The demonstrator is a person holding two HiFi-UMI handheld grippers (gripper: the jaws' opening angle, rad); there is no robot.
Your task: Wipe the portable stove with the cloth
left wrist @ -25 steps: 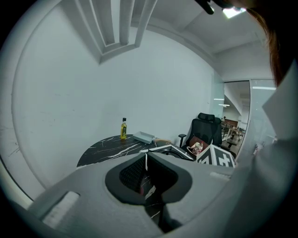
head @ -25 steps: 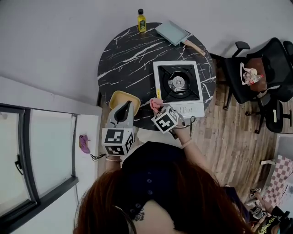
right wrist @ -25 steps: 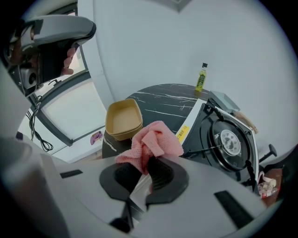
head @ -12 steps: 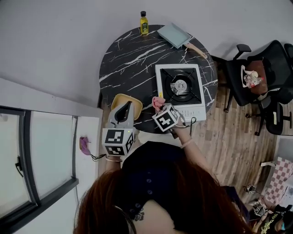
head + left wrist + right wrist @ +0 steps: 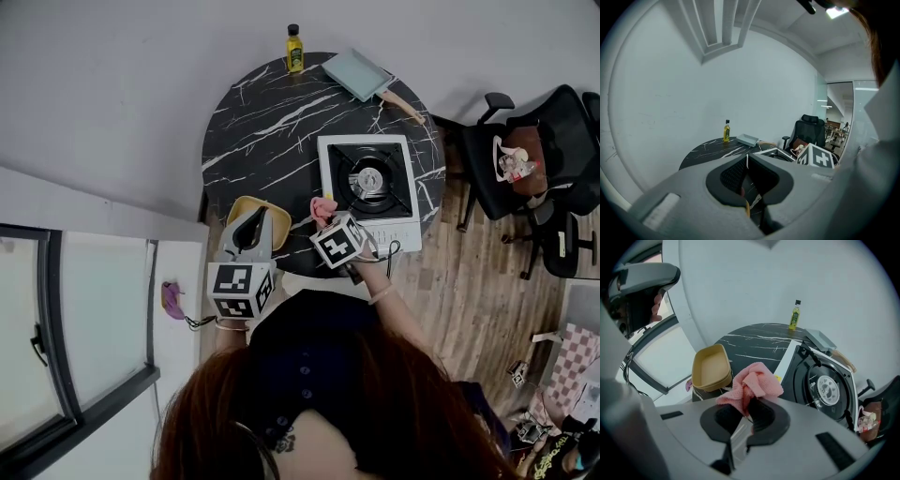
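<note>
On the round, white-veined black marble table sat the square white portable stove. The right gripper pinched a crumpled, nubbly pink cloth at the stove's near corner. The left gripper had its jaws pressed together, empty.

The surface lies bare across its left and middle, from the tray at the near-left rim to the bottle at the far rim, so there is wide room there. The stove fills the right side. Between tray and stove runs a narrow lane, taken by the right tongs clamped on the cloth. The left tongs hang over the tray. A pan lies near the stove's far edge. A chair stands off the right rim.
</note>
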